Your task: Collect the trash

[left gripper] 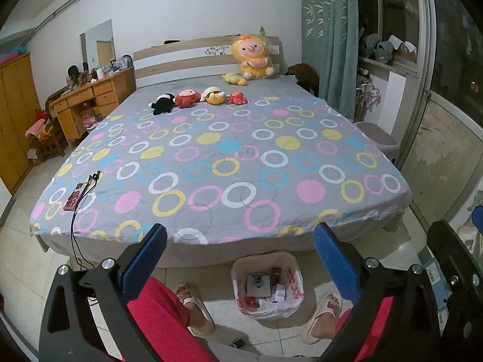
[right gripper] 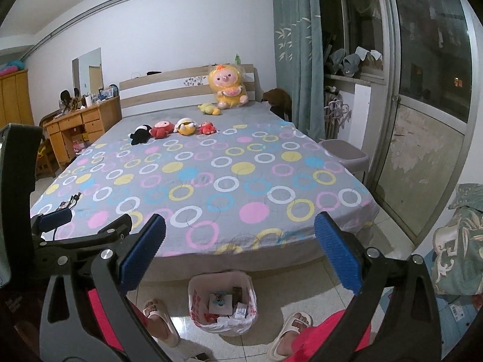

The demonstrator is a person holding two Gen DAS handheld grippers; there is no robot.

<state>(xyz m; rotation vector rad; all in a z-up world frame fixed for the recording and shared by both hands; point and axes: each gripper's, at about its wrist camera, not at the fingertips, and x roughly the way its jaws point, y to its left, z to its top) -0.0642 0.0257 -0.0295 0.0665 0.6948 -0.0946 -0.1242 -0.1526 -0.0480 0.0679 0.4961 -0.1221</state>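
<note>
Both claws spread, empty: left gripper [left gripper: 240, 242], right gripper [right gripper: 240, 235], ribbed blue pads, above crinkly plastic-lined trash bin [left gripper: 267, 289] holding small boxes.

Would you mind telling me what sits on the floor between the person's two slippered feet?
A trash bin lined with a white plastic bag stands between the left foot and right foot, already holding a few small boxes. Both wrist views show it.

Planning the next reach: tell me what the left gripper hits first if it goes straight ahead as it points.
Probably the bed: the open left gripper aims over its foot edge at the circle-patterned sheet, with nothing between. Depth is unclear.
</note>
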